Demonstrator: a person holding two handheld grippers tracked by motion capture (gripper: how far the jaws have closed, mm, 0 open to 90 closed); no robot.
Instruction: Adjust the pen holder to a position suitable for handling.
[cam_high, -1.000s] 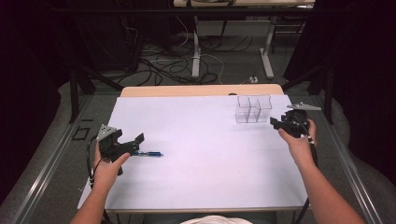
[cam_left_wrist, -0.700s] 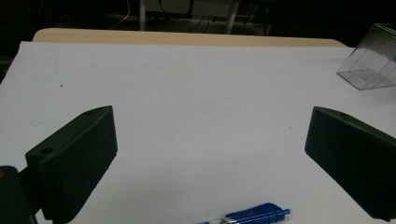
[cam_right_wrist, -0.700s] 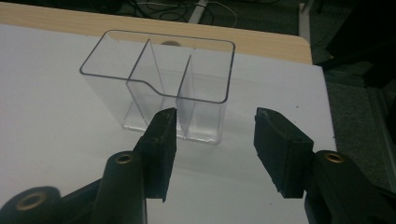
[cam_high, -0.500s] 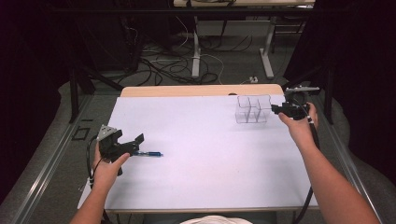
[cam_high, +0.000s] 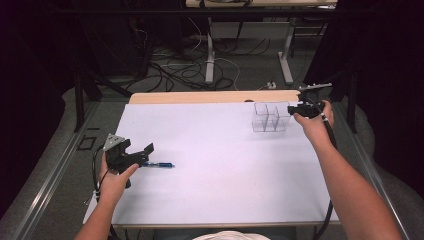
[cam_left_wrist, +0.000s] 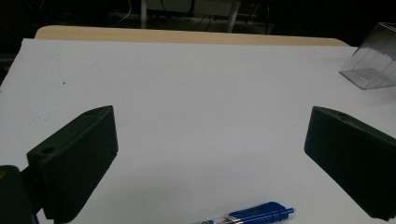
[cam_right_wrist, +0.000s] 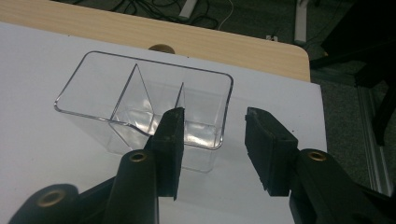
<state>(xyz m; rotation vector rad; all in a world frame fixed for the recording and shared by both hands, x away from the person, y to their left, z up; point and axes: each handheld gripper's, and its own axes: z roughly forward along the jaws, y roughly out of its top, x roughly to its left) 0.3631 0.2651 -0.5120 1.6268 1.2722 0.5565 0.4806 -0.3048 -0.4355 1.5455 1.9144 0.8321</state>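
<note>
The right gripper (cam_right_wrist: 212, 140), jaws apart and just closing on nothing, nears one three-compartment clear organizer (cam_right_wrist: 140, 100); one blue pen (cam_high: 159, 164).

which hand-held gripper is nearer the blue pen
Left. The left hand-held gripper sits right beside the blue pen, jaws wide open. The right hand-held gripper is across the table at the clear organizer.

White sheet (cam_high: 220, 165) covers a wooden table (cam_high: 200, 96); cables (cam_high: 175, 70) behind.

I count one clear box (cam_high: 269, 117) with three compartments, one blue pen (cam_high: 159, 164), and my two grippers.
</note>
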